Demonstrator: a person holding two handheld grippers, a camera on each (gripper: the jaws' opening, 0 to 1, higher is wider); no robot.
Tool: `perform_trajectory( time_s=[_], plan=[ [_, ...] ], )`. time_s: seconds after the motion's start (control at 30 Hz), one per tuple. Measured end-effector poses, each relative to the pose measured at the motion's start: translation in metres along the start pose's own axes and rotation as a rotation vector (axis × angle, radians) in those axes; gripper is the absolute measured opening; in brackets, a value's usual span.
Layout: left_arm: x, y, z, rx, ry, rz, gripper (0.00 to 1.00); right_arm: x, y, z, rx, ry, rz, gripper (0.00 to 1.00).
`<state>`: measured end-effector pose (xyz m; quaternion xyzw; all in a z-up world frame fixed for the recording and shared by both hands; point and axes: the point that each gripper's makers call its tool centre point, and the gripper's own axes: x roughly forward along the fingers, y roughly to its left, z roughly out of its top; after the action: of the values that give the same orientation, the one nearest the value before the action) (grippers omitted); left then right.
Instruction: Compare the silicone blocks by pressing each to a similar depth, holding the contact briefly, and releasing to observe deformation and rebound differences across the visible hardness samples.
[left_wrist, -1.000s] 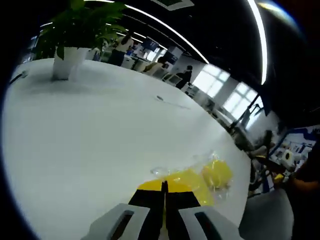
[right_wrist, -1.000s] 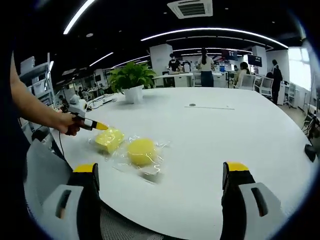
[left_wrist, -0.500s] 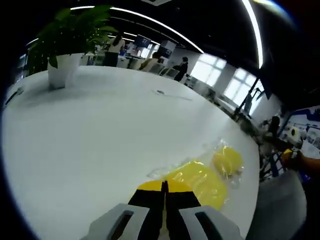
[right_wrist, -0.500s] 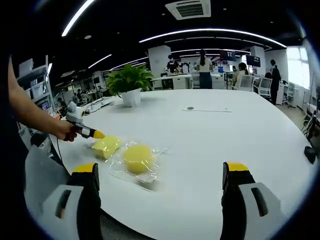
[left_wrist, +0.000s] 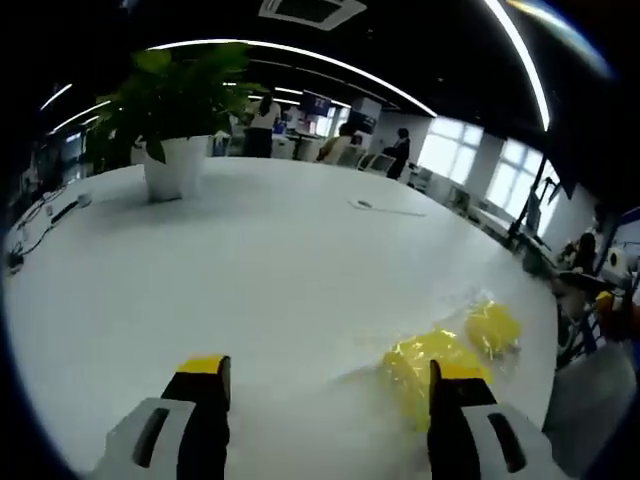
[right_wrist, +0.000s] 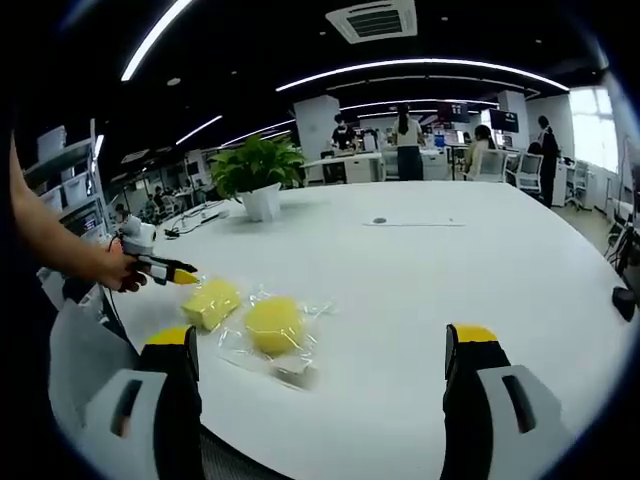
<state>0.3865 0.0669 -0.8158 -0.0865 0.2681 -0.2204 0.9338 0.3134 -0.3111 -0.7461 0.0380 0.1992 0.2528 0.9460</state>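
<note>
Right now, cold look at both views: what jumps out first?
Two bright yellow silicone blocks in clear wrap on the white table: a squarish block and a round block beside it, near the table's edge. The left gripper, held in a hand, sits just off the squarish block, its jaws open in its own view. A potted plant stands farther back, and the right gripper hangs open.

Your view of the samples is partly blocked.
In the left gripper view, your right-hand finger (left_wrist: 455, 400) covers part of the nearer yellow block (left_wrist: 420, 362); its wrap blurs.
</note>
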Motion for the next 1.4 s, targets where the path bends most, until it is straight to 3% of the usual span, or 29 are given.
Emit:
perform_trajectory(
  time_s=[0.1,0.23,0.37,0.57,0.7,0.87,0.97,1.17,1.27,1.4],
  plan=[
    [-0.026,0.003,0.015,0.015,-0.066,0.0,0.99,0.002,0.004,0.0,-0.026,0.014,0.015,0.96],
    [-0.06,0.0,0.02,0.028,-0.083,-0.016,1.0,0.005,0.01,-0.003,-0.049,0.044,0.049,0.96],
    [-0.083,-0.005,0.019,0.049,-0.076,-0.004,1.0,0.009,0.016,-0.001,-0.054,0.036,0.084,0.96],
    [-0.11,-0.017,0.023,0.112,-0.124,0.042,1.0,0.012,0.021,-0.013,-0.058,0.08,0.097,0.96],
    [-0.134,-0.029,0.022,0.05,-0.16,0.011,1.0,0.011,0.024,-0.015,-0.051,0.083,0.104,0.96],
    [-0.168,-0.035,0.024,0.108,-0.204,0.037,1.0,0.018,0.036,-0.022,-0.104,0.129,0.136,0.96],
    [-0.173,-0.034,0.022,0.101,-0.198,0.047,1.0,0.02,0.038,-0.016,-0.102,0.094,0.143,0.96],
    [-0.164,-0.03,0.019,0.12,-0.222,0.065,1.0,0.022,0.037,-0.016,-0.115,0.087,0.158,0.96],
    [-0.159,-0.028,0.008,0.012,-0.198,0.065,1.0,0.022,0.038,-0.004,-0.136,0.019,0.174,0.96],
    [-0.157,-0.035,0.006,0.046,-0.187,0.048,1.0,0.024,0.036,-0.003,-0.126,0.019,0.185,0.96]
  ],
)
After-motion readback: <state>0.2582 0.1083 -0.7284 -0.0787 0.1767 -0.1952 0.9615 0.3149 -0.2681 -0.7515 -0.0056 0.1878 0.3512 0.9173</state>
